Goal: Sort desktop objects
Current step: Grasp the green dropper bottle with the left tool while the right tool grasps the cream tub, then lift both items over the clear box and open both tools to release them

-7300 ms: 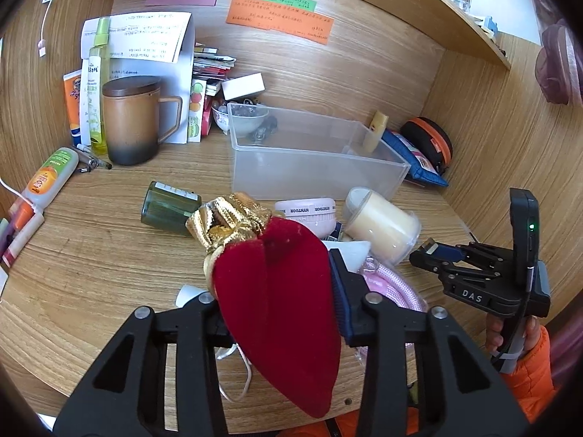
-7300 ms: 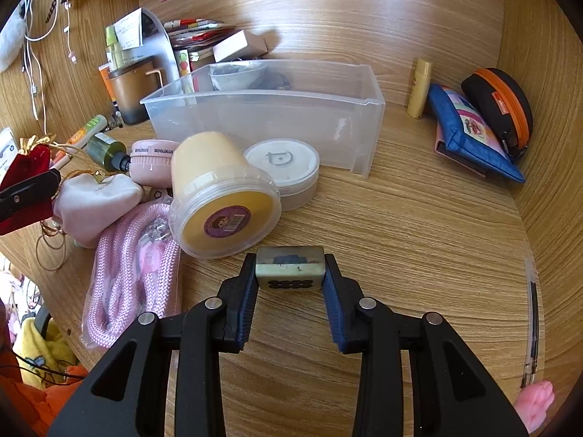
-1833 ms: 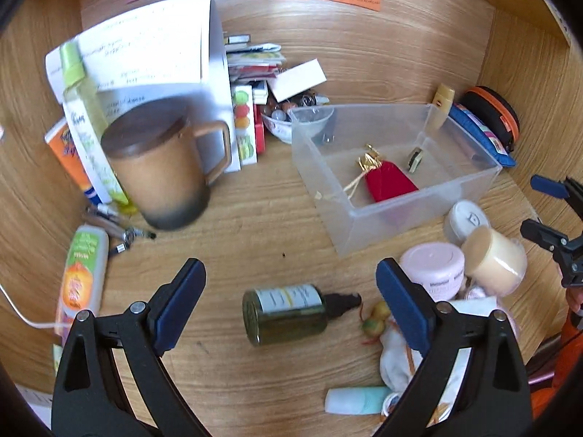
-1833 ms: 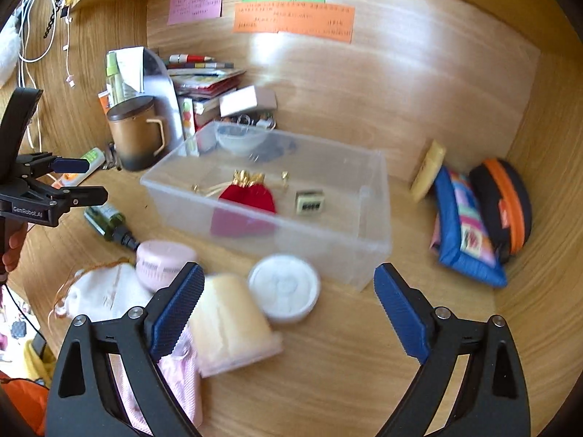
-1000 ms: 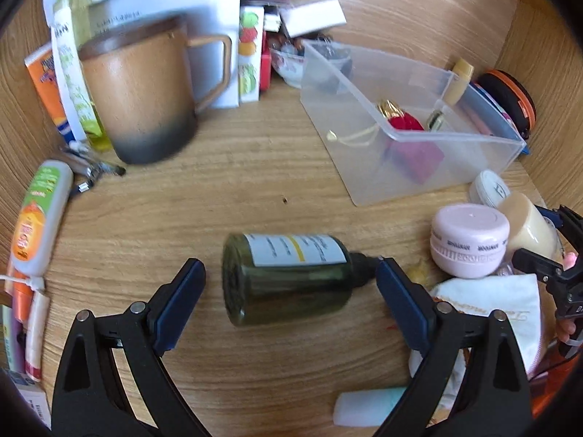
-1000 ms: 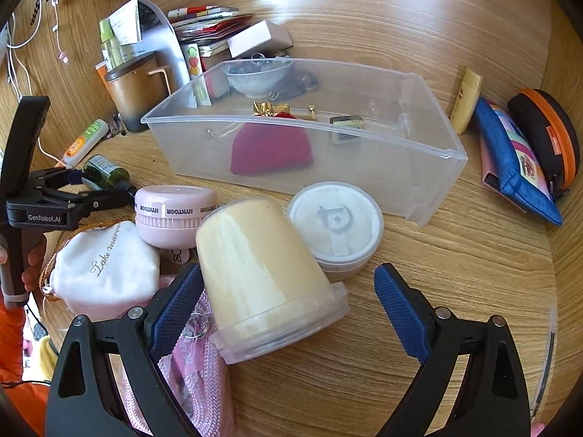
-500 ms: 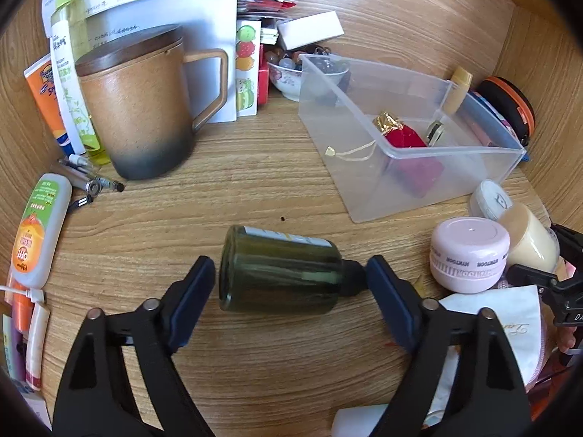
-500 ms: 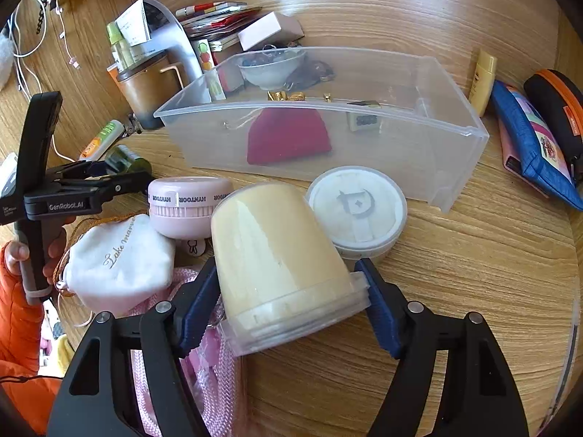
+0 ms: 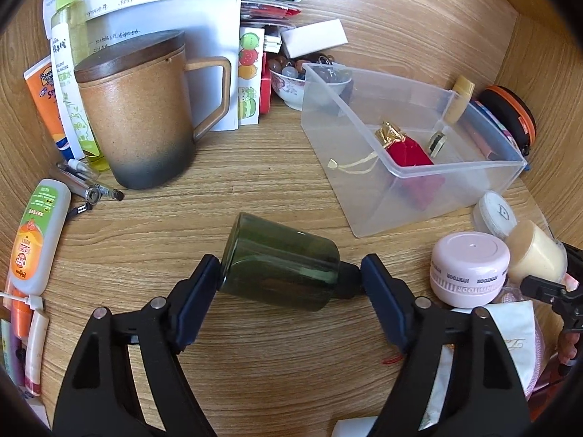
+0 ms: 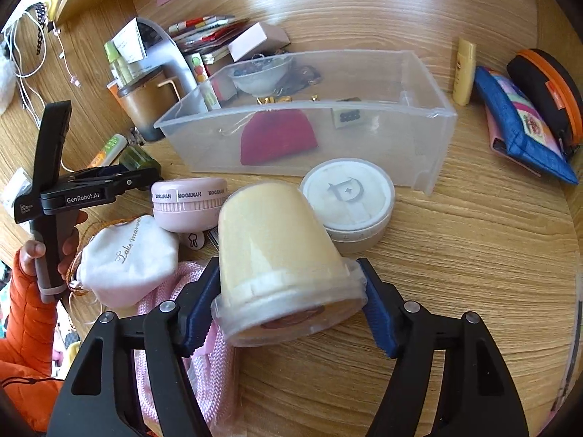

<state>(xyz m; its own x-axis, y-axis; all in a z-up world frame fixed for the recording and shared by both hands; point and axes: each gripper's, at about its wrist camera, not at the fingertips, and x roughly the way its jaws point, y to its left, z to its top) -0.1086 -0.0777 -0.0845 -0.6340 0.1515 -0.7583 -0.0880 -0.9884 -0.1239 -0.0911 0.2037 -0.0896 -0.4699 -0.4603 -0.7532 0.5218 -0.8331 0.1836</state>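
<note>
Dark green bottle point(image 9: 280, 269) on its side above the surface, cream tub point(image 10: 280, 258) tipped over beside clear bin point(image 10: 430, 145) holding red pouch point(image 10: 278, 138).

Both fisheye views sit just behind their own jaws and look steeply down onto the wooden table point(image 9: 255, 167), close to the things. The left wrist view faces the back wall from the left side; the right wrist view looks in from the right. They share the clear bin point(image 9: 368, 196) point(image 10: 430, 153), the pink jar point(image 9: 470, 266) point(image 10: 189, 204) and the brown mug point(image 9: 138, 113) point(image 10: 145, 105).
</note>
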